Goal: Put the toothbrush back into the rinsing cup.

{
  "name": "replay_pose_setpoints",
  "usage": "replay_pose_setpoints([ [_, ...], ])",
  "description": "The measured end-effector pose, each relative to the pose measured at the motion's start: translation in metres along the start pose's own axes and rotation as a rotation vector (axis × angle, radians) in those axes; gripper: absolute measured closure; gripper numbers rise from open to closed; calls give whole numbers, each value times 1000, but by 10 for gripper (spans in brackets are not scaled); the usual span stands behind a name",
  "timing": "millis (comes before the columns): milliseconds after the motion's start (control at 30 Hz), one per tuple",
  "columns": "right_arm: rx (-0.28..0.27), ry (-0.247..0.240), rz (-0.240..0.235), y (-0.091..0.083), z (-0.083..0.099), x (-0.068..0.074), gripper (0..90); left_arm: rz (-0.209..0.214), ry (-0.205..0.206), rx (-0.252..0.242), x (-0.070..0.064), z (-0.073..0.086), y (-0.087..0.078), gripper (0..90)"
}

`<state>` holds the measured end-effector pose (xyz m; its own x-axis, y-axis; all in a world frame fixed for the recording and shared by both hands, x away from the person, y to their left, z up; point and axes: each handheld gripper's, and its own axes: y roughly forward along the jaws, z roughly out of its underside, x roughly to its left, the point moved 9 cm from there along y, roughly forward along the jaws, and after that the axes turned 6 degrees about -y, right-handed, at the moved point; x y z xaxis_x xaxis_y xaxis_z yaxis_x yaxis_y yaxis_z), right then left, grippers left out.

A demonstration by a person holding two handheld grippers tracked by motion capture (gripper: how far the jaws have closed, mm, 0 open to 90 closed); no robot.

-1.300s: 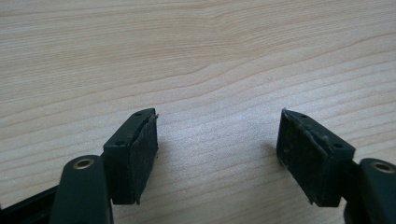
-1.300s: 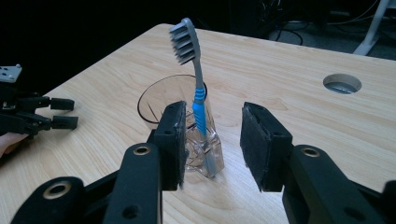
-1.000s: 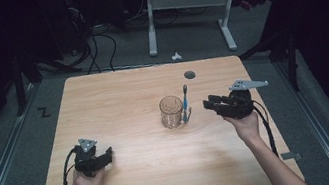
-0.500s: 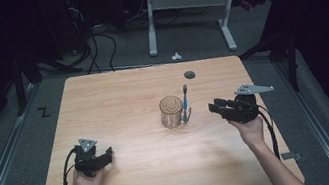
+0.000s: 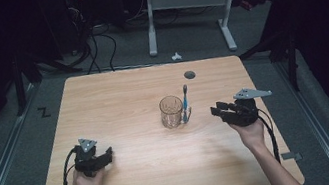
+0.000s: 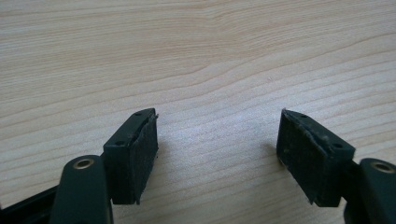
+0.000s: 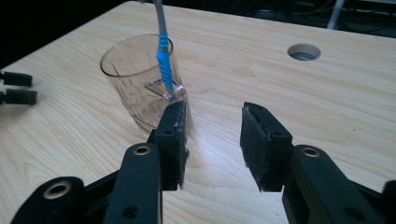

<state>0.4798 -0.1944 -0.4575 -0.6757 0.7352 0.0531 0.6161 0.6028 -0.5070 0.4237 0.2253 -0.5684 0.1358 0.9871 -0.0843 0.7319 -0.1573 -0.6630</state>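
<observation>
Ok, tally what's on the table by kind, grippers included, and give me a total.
Glass: 1
Toothbrush, standing in the glass: 1
Grippers, left and right, both open and empty: 2
Total: 4

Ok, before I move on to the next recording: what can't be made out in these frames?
- Toothbrush head: cut off by the top edge in the right gripper view, too small in the high view.
- Whether the toothbrush stands inside the glass or leans outside: unclear.
- Left gripper opening: too small in the high view.
- Small white object on the floor: too small to identify.
</observation>
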Motion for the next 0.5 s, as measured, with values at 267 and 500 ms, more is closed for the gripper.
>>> replay_pose_setpoints([
  [267,12,11,27,1,10,-7,611,0,0,0,0,0,0,297],
  [500,26,30,44,3,22,-14,611,-1,0,0,0,0,0,297],
])
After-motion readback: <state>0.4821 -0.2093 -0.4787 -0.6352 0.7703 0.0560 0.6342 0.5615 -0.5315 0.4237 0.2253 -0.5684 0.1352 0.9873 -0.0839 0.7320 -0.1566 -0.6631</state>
